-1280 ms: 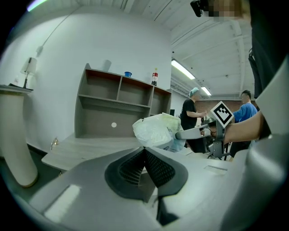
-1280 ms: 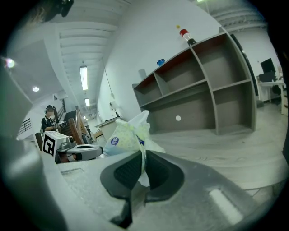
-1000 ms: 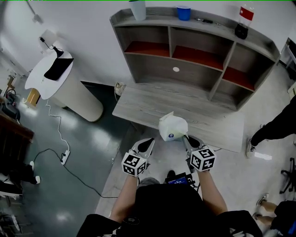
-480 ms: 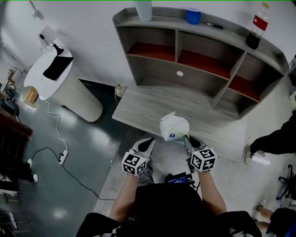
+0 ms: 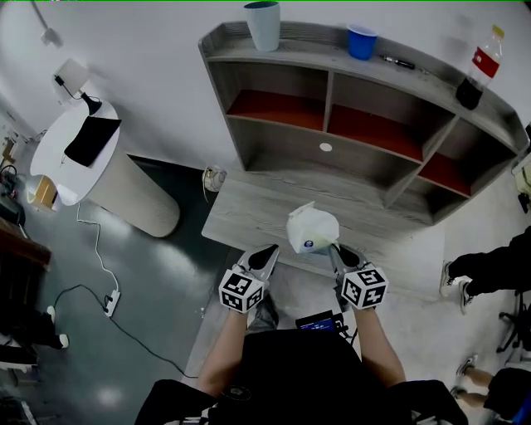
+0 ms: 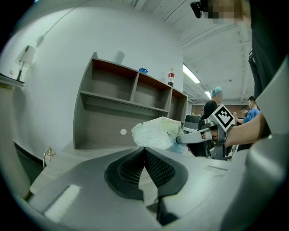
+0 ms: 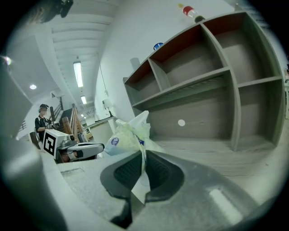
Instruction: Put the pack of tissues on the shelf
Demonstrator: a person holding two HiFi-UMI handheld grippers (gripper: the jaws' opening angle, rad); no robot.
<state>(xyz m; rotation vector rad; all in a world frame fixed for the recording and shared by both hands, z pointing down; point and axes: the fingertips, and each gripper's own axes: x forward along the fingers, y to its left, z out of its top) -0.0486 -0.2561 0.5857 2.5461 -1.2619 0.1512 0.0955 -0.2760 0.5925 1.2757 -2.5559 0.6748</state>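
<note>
A white plastic pack of tissues (image 5: 311,230) hangs above the front edge of the grey wooden desk (image 5: 249,203), pinched by its wrapper in my right gripper (image 5: 334,247), which is shut on it. In the right gripper view the pack (image 7: 125,135) bulges up and left of the closed jaws of the right gripper (image 7: 143,155). My left gripper (image 5: 267,253) sits level beside it to the left, shut with nothing between its jaws. From the left gripper view the pack (image 6: 153,133) floats just past the left gripper's (image 6: 145,151) tips. The shelf unit (image 5: 365,108), with red-backed compartments, stands on the desk behind.
On the shelf's top stand a pale cup (image 5: 264,25), a blue cup (image 5: 362,41), a pen (image 5: 398,61) and a cola bottle (image 5: 479,70). A round white table (image 5: 75,153) is at left, a cable and power strip (image 5: 110,303) on the floor, a person's legs (image 5: 489,266) at right.
Both grippers have moved forward together toward the desk and shelf, the right one carrying the pack. The desk's front edge now lies right under the gripper tips.
</note>
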